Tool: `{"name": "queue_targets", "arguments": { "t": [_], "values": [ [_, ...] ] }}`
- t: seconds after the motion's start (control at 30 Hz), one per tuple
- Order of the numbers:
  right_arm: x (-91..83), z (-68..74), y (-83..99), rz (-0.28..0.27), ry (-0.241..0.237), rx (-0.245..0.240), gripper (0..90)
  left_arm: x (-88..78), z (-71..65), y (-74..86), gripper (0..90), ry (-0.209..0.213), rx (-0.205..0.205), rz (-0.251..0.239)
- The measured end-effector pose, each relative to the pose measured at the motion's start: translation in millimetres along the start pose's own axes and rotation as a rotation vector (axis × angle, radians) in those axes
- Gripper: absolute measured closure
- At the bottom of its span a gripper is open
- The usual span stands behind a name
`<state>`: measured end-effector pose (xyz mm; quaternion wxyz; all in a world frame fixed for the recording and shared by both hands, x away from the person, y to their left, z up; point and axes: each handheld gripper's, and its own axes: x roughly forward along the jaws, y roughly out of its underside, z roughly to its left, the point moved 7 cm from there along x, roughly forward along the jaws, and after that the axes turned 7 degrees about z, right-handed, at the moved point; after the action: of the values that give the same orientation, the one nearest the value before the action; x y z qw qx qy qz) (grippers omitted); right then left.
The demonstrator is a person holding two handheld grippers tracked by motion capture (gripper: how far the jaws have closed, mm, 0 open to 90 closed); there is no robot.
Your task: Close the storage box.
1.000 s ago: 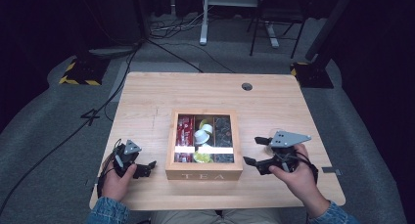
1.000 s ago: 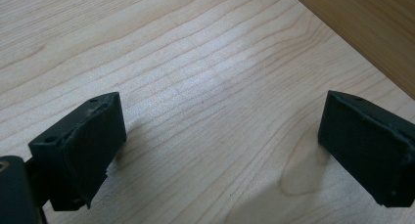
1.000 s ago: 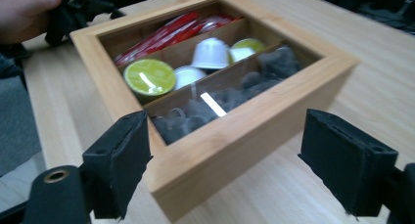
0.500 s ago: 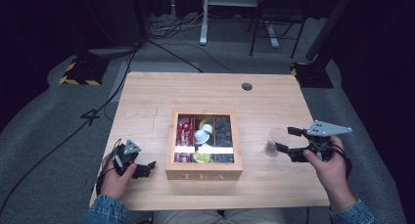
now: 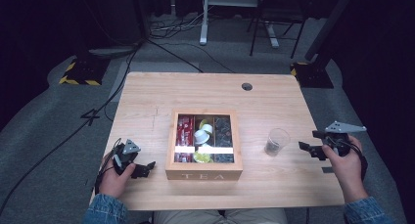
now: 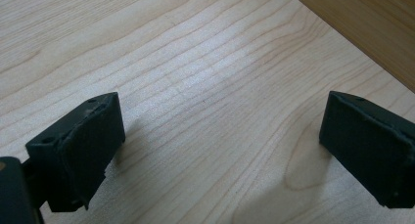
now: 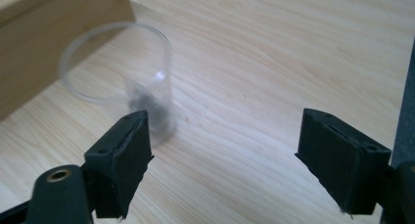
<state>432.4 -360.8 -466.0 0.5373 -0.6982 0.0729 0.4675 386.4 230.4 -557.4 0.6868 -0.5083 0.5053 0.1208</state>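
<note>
Right of the wooden tea box, your clear plastic cup stands upright on the table, with something dark at its bottom. Your right gripper sits near it, beyond the cup from the box, jaws spread and empty. Your left gripper rests at the box's left, jaws also spread wide over bare wood.

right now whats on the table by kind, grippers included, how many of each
wooden tea box: 1
clear glass: 1
grippers: 2, left gripper and right gripper, both with open jaws
total: 4
</note>
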Motion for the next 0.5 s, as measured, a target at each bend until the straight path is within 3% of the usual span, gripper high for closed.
{"name": "queue_targets", "arguments": {
  "t": [0.23, 0.37, 0.5],
  "values": [
    [21.6, -21.3, 26.9, 0.049, 0.003, 0.029, 18.6, 0.0, 0.0, 0.0, 3.4, 0.0, 0.0, 0.0],
    [33.9, -29.0, 40.2, 0.082, 0.029, 0.021, 19.5, 0.1, 0.0, 0.0, 3.4, -0.001, 0.0, -0.001],
    [44.2, -30.2, 49.7, 0.072, 0.02, 0.051, 19.5, 0.1, -0.1, 0.0, 3.4, 0.0, -0.001, -0.001]
  ]
}}
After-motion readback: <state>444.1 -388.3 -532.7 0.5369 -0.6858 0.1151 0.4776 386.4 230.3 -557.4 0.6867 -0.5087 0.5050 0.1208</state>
